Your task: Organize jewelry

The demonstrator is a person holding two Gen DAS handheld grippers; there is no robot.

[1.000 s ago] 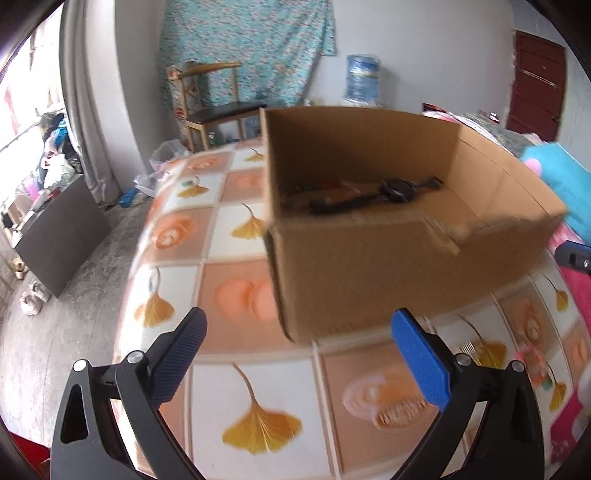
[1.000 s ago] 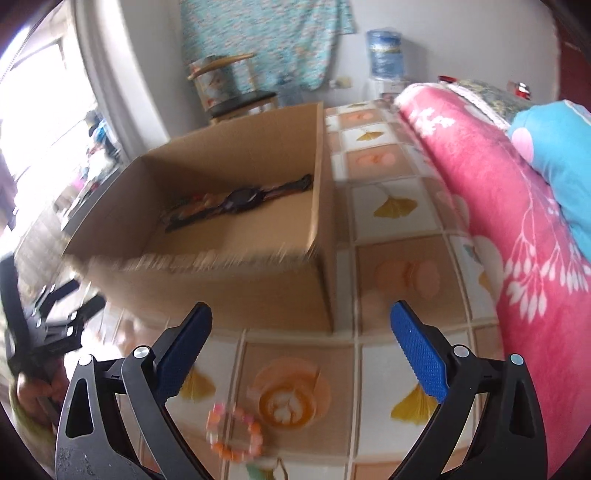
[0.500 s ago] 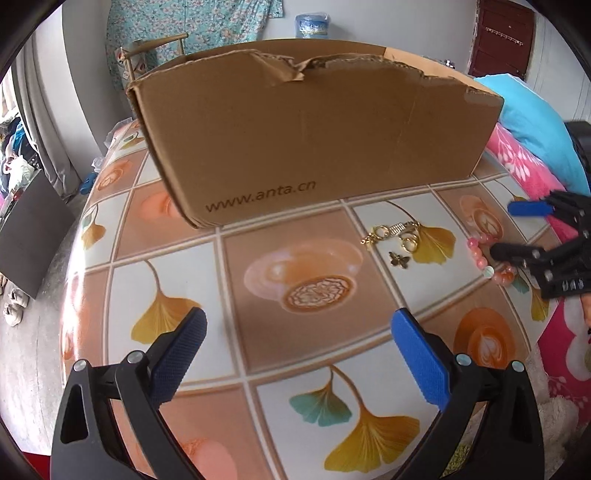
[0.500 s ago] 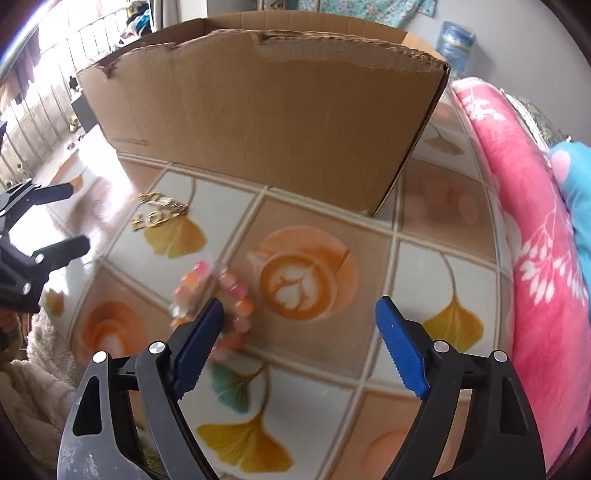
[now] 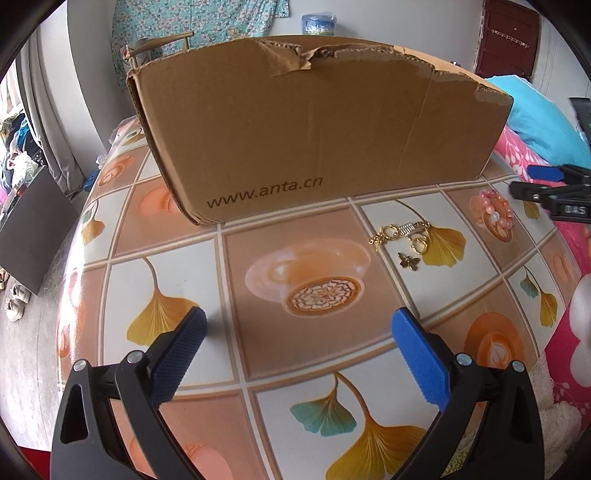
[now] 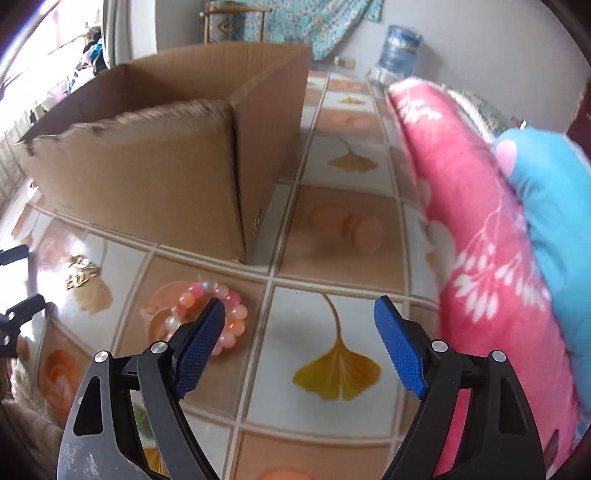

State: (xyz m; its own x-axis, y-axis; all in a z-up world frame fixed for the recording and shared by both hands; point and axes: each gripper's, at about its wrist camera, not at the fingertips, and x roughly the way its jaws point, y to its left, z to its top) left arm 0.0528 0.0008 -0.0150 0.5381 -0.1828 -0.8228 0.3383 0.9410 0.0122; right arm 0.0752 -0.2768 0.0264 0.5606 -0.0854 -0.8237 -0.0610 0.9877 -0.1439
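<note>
A brown cardboard box stands on the patterned table; it also shows in the right wrist view. A pink bead bracelet lies right of the box's front; in the right wrist view the bracelet sits just beside my left fingertip. Gold jewelry pieces with a butterfly charm lie left of it, also in the right wrist view. My left gripper is open and empty above the table. My right gripper is open and empty, also in the left wrist view.
A pink floral quilt and blue pillow lie along the table's right side. A chair and water jug stand behind the table. The table edge drops to the floor at left.
Both grippers have dropped from above the box to in front of it. The right gripper swung right and closer, so the bracelet now lies by its left fingertip.
</note>
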